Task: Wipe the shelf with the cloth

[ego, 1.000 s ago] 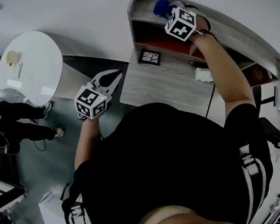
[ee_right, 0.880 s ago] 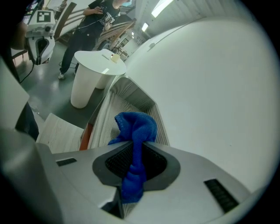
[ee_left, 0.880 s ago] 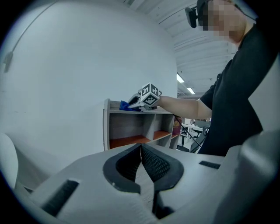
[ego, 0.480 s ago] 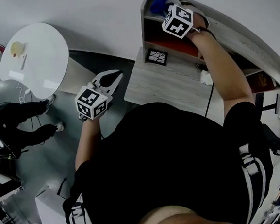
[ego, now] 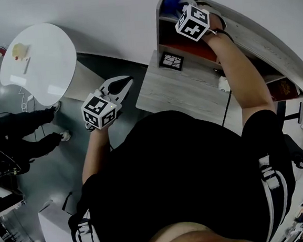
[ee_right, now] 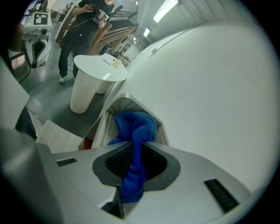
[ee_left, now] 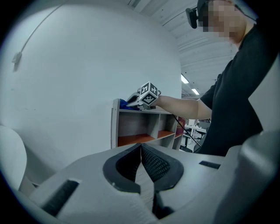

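Shelf top (ee_right: 101, 127) beneath blue cloth (ee_right: 136, 126); cloth between right tool (ee_right: 136, 143) jaws

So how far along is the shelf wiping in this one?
Done: the blue terry cloth is clamped in the right gripper. In hand: it rests at the left end of the grey wooden shelf unit, on its top board. Left: seemingly the rest of that board, though no wiped patch shows. The left gripper is shut, empty, off to the side.
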`<state>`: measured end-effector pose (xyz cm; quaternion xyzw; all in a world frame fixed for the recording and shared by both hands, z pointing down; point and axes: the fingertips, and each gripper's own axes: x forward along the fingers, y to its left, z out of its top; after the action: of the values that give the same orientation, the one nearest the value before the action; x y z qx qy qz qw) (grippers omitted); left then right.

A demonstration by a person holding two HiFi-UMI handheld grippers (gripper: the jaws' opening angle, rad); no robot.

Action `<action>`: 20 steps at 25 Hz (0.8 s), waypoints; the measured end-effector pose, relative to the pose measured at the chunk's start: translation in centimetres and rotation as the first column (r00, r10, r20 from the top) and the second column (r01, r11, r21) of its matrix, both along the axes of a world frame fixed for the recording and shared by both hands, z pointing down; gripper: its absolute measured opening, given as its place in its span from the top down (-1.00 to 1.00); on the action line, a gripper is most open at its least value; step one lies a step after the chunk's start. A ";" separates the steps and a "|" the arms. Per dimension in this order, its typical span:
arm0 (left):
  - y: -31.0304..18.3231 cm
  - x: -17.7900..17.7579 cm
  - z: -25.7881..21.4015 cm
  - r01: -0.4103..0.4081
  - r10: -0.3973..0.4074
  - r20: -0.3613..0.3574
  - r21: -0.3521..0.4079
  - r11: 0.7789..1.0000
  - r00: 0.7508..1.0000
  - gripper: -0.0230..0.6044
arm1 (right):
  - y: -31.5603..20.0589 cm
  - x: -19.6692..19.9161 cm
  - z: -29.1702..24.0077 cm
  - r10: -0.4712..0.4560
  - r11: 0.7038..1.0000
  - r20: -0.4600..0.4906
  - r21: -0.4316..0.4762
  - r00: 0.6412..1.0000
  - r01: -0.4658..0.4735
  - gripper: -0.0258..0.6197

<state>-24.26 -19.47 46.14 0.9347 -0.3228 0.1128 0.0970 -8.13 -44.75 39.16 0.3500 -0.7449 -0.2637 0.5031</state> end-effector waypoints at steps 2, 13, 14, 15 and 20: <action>0.0 0.0 0.0 -0.003 0.003 0.000 -0.001 1.000 1.000 0.87 | 0.1 0.1 -0.2 0.002 1.000 0.005 0.003 1.000 -0.002 0.73; -0.1 2.1 -0.1 -0.066 0.066 0.000 0.002 0.998 0.998 0.87 | 2.9 0.6 -4.3 -0.028 0.990 0.111 0.139 0.993 0.012 0.73; -0.1 2.3 -0.1 -0.076 0.076 0.000 0.002 0.997 0.997 0.87 | 3.2 0.7 -4.6 -0.030 0.988 0.125 0.157 0.992 0.010 0.73; -0.2 2.6 -0.1 -0.086 0.086 0.001 0.002 0.996 0.996 0.87 | 3.6 0.9 -5.0 -0.031 0.985 0.138 0.172 0.990 0.007 0.73; -0.3 3.9 0.0 -0.133 0.133 0.005 0.001 0.991 0.991 0.87 | 5.8 2.3 -6.8 -0.024 0.974 0.195 0.224 0.980 -0.021 0.73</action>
<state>-20.39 -19.78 46.13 0.9539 -0.2601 0.1213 0.0879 -5.83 -38.93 32.38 0.4283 -0.7566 -0.3109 0.3840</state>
